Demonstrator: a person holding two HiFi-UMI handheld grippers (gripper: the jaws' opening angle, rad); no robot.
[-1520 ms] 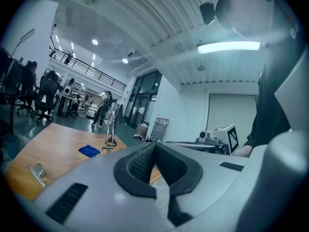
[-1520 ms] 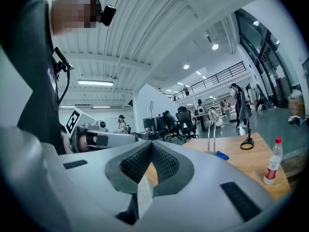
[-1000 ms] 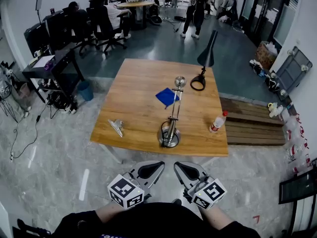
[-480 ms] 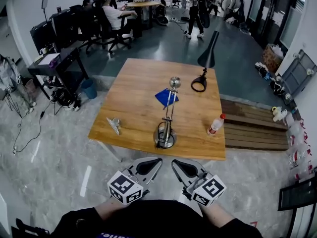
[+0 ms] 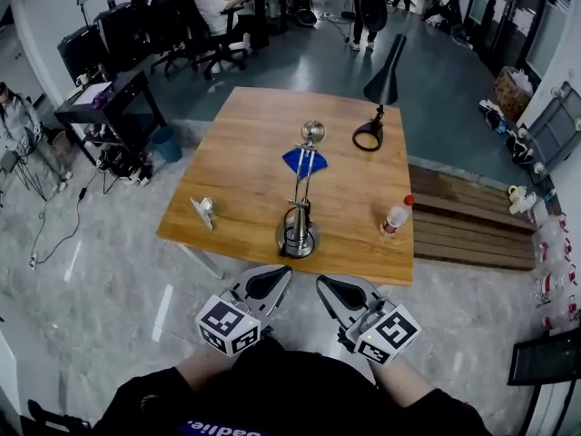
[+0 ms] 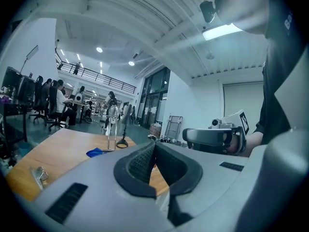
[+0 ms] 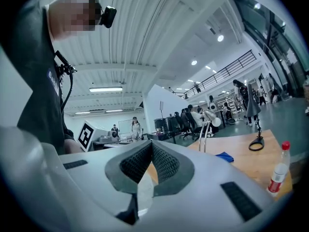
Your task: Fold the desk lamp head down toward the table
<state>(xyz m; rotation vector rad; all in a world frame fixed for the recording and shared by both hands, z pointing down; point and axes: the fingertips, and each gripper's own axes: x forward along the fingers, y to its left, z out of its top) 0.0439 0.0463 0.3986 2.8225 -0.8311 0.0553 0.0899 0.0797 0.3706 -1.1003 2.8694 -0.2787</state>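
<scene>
Left claw (image 5: 269, 282) and right claw (image 5: 335, 289), both clenched empty, hover just short of the tabletop (image 5: 238, 166) bearing the upright desk lamp (image 5: 297, 237).

**Grippers brought up to the table's edge**

Over the past second the left gripper (image 5: 275, 280) and the right gripper (image 5: 334, 289) have been carried forward side by side. The strip of floor seen between their tips and the near edge of the wooden table (image 5: 236, 153) has been narrowed, and they are now placed just short of it, before the base of the silver desk lamp (image 5: 300, 216). The head view has been shifted with them: the seated people (image 5: 204, 7) at the far desks have been pushed up to the top. The standing person with the backpack (image 5: 368, 3) is now cut off there. Another person (image 5: 14, 121) has been brought into sight at the left edge.
</scene>
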